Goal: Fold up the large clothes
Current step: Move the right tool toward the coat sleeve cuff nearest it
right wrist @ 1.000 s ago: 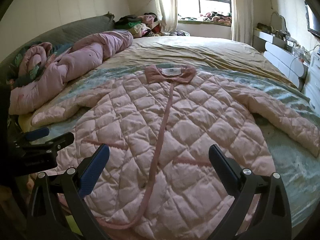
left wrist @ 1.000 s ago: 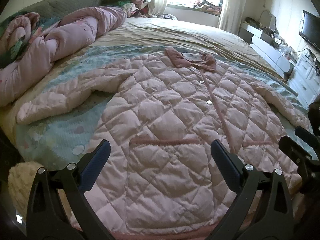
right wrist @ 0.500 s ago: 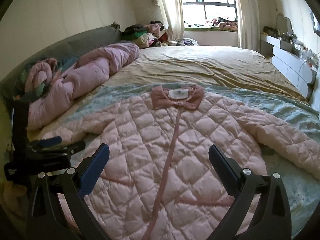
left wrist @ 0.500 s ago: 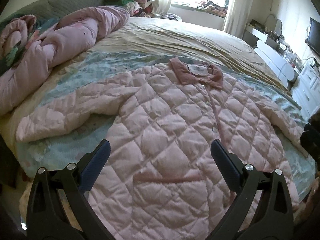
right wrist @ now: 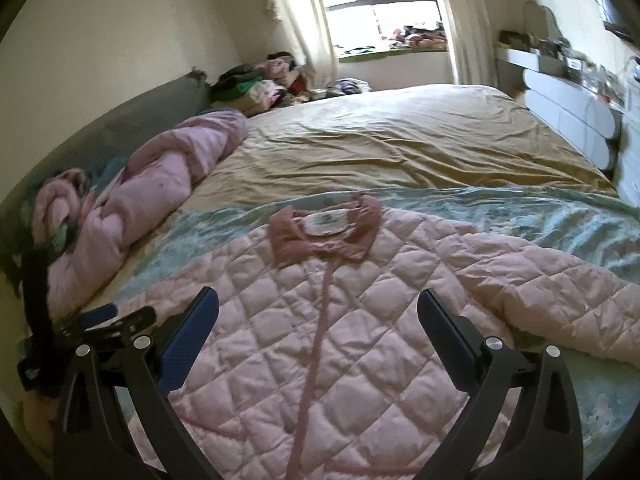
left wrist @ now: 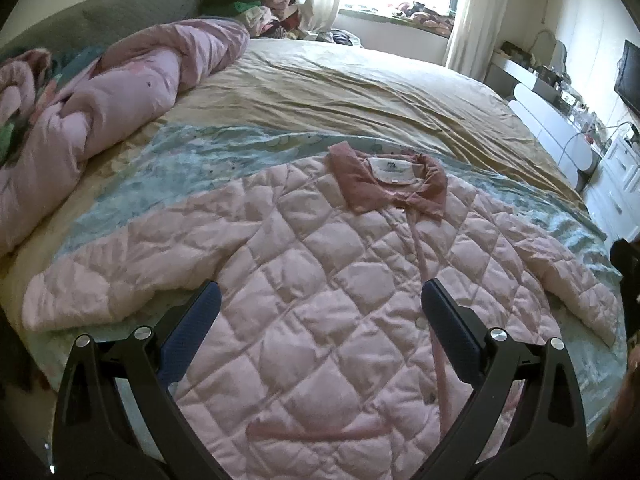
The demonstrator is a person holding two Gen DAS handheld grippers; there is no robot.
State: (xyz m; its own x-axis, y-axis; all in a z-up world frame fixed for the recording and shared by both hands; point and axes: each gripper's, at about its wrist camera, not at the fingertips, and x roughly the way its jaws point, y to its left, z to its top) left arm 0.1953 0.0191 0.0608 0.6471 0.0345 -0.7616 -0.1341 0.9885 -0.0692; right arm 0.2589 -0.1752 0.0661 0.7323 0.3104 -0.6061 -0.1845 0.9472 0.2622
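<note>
A pale pink quilted jacket with a darker pink collar lies spread flat, front up, on the bed, both sleeves out to the sides. It also shows in the right wrist view. My left gripper is open and empty, held above the jacket's left half. My right gripper is open and empty above the jacket's middle. The left gripper's tip shows at the left edge of the right wrist view.
A rolled pink duvet lies along the bed's left side. A tan sheet covers the far half of the bed. Piled clothes sit by the window. White drawers stand on the right.
Both grippers have risen and tilted back from the jacket's hem, so the collar and both sleeves now show more fully. The jacket has not moved.
</note>
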